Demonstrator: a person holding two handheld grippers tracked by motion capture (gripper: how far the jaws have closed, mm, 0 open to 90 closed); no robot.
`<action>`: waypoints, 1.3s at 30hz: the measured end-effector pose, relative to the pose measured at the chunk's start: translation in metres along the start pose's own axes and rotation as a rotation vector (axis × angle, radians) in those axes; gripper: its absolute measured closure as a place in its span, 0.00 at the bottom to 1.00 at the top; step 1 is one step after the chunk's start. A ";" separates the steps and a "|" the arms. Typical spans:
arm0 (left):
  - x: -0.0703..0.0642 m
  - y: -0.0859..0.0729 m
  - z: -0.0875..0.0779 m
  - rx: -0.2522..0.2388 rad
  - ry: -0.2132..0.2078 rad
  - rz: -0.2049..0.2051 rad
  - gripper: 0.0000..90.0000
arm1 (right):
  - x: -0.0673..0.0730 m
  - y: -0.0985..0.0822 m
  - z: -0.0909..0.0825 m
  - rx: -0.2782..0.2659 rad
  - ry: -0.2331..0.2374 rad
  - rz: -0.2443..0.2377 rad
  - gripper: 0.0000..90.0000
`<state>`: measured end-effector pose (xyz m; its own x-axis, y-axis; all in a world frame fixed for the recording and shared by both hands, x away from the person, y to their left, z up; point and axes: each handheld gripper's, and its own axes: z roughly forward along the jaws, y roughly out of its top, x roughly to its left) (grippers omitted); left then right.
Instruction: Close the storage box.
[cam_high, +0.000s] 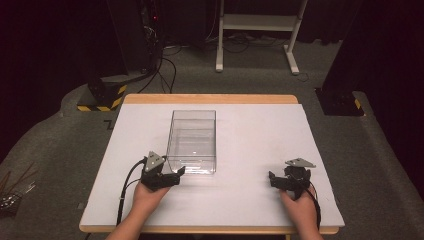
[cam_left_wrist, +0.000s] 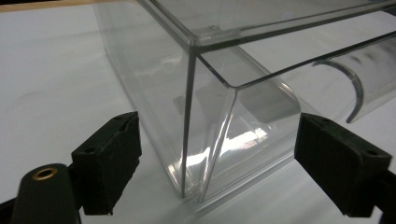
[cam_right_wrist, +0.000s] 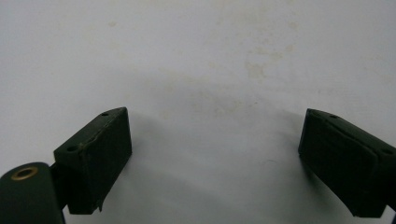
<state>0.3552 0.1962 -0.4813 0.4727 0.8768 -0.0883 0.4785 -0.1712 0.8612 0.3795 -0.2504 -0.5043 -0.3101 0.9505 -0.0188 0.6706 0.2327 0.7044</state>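
Observation:
A clear, open-topped plastic box (cam_high: 192, 142) stands on the white table top (cam_high: 260, 125), left of centre. My left gripper (cam_high: 172, 176) sits at the box's near-left corner, its jaws wide apart. In the left gripper view that corner of the box (cam_left_wrist: 205, 107) stands between the two black pads (cam_left_wrist: 109, 161) without touching either, and my left gripper (cam_left_wrist: 217, 144) is open. My right gripper (cam_high: 276, 181) rests near the table's front right, open. In the right gripper view the right gripper (cam_right_wrist: 215, 149) has bare white surface between its pads (cam_right_wrist: 95, 156).
Beyond the table's far wooden edge (cam_high: 210, 98) lies grey carpet with a white stand (cam_high: 255, 30), cables, a black base with yellow-black stripes (cam_high: 102, 95) and another black base (cam_high: 340, 100). Some tools (cam_high: 12, 192) lie on the floor at the left.

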 end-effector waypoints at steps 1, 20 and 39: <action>0.001 0.001 0.001 0.001 0.002 0.002 0.17 | 0.000 0.000 0.000 0.000 0.000 0.001 0.10; 0.009 0.005 0.018 0.001 0.020 -0.037 0.22 | 0.000 0.000 0.000 0.001 0.001 0.001 0.10; 0.009 0.005 0.021 -0.003 0.015 -0.063 0.28 | 0.000 0.000 0.000 0.000 0.000 0.000 0.10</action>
<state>0.3774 0.1938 -0.4883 0.4306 0.8924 -0.1351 0.5051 -0.1142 0.8555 0.3795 -0.2505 -0.5043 -0.3103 0.9505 -0.0184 0.6707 0.2326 0.7043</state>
